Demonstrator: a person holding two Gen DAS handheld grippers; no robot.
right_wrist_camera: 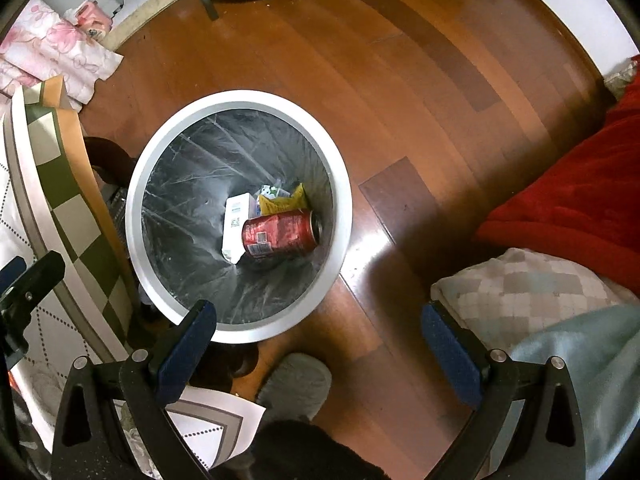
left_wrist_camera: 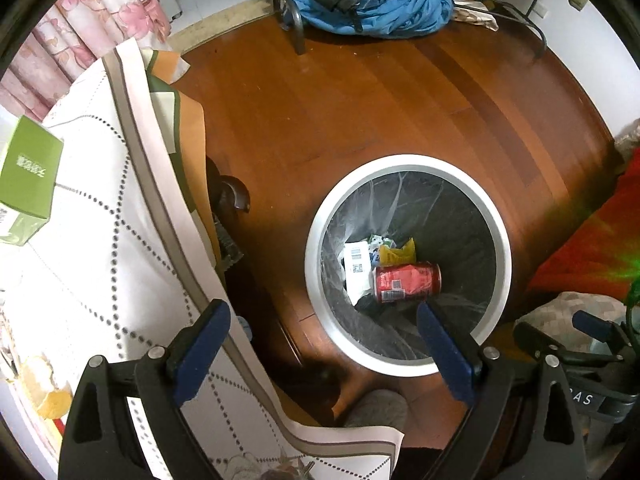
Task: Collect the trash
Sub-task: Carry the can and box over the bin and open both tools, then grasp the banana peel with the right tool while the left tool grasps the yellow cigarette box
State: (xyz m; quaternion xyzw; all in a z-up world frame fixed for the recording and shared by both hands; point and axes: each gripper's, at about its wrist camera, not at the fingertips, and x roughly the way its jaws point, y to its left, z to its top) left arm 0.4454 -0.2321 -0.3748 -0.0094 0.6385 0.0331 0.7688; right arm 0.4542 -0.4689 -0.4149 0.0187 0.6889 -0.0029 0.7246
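Floor [right_wrist_camera: 400, 92] of dark wood carries the white bin [right_wrist_camera: 344, 216], where a red can [right_wrist_camera: 280, 232] lies on a white carton [right_wrist_camera: 234, 220] and yellow wrapper [right_wrist_camera: 286, 200]; above, my left gripper [left_wrist_camera: 324, 350] and right gripper [right_wrist_camera: 318, 354] hang spread wide, empty.

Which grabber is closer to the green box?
Left. The left gripper is over the table edge, near the green box. The right gripper hangs over the floor by the bin.
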